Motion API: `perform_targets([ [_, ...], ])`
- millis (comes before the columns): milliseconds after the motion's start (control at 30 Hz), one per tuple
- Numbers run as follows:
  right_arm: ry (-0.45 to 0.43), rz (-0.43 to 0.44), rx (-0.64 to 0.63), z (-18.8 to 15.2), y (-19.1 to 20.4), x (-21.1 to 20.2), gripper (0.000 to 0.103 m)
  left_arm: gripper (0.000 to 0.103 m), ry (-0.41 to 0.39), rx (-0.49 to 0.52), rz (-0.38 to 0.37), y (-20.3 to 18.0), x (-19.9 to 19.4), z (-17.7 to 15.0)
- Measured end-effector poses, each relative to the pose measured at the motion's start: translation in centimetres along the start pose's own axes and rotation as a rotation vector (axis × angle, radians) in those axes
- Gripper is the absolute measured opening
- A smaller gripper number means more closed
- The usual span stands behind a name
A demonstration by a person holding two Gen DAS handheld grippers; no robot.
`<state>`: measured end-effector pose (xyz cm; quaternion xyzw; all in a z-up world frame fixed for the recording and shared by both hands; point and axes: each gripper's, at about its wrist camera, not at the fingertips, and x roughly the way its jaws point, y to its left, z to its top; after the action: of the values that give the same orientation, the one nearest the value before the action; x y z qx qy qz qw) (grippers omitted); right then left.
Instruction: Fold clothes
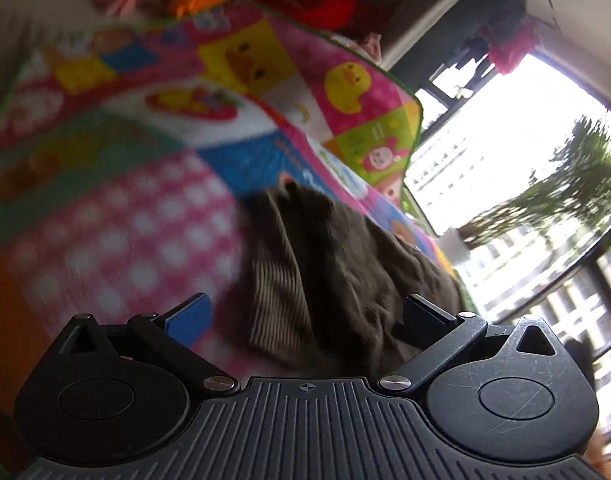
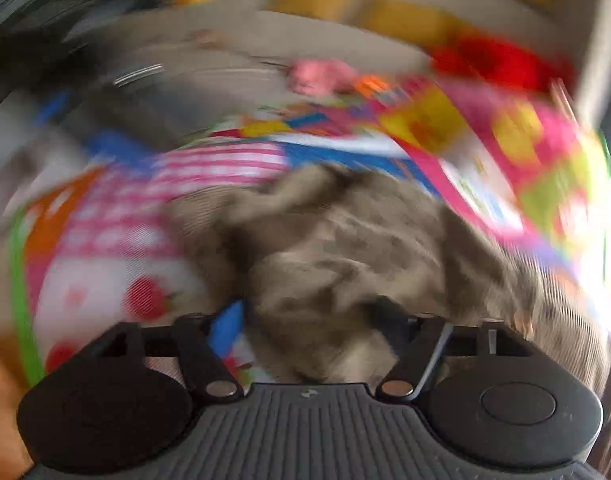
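No finished fold is seen: the brown garment [image 1: 329, 268] lies crumpled in a loose heap on the play mat [image 1: 117, 208], so the folding is judged to be at its very start, with spreading, smoothing and every fold left to be done. The garment is made of a ribbed, corduroy-like cloth, shown by fine parallel ridges in the left wrist view, and it is bunched into soft ridges and hollows with no flat panel or clean edge exposed. The left gripper [image 1: 305, 312] is held spread wide, with the heap lying between and beyond its blue-tipped fingers [image 1: 189, 316]; whether cloth is touched cannot be told. The right gripper [image 2: 309, 320] is likewise spread, with the garment [image 2: 345, 248] bulging up between its fingers, though heavy blur hides any contact. The mat is smooth and brightly printed in patchwork squares, with pink check, yellow ducks and a green border. Red and pink items, too blurred to name, are seen beyond the mat, and a bright window [image 1: 517, 152] stands to the side.
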<state>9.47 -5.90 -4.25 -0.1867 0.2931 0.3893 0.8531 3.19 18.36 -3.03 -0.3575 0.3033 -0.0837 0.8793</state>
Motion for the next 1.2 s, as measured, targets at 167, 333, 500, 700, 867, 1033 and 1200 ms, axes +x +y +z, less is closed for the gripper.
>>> perform_targets([
  [167,0.014,0.162,0.411,0.0,-6.3,0.4,0.064,0.103,0.095,-0.095,-0.167,0.2,2.3,-1.3],
  [333,-0.016,0.119,0.253,-0.9,-4.2,-0.2,0.067,0.103,0.108,-0.153,-0.195,-0.1,4.8,-1.2],
  [500,-0.01,0.058,0.062,-1.1,-1.6,-1.3,0.077,0.103,0.094,-0.192,-0.221,-0.6,7.1,0.5],
  [700,-0.046,-0.11,-0.289,-0.6,3.8,-0.7,0.089,0.103,0.074,-0.157,-0.281,-2.7,8.8,2.9],
  [867,-0.07,-0.21,-0.355,1.5,5.1,2.2,0.086,0.103,0.073,-0.118,-0.311,-3.8,8.7,3.5],
  [1033,-0.052,-0.213,-0.293,2.8,3.6,4.8,0.038,0.103,0.043,-0.139,-0.314,-3.1,7.5,4.2],
  [1200,-0.149,-0.17,-0.133,4.2,0.5,2.2,0.014,0.103,-0.021,-0.119,-0.364,-4.0,4.9,5.5],
])
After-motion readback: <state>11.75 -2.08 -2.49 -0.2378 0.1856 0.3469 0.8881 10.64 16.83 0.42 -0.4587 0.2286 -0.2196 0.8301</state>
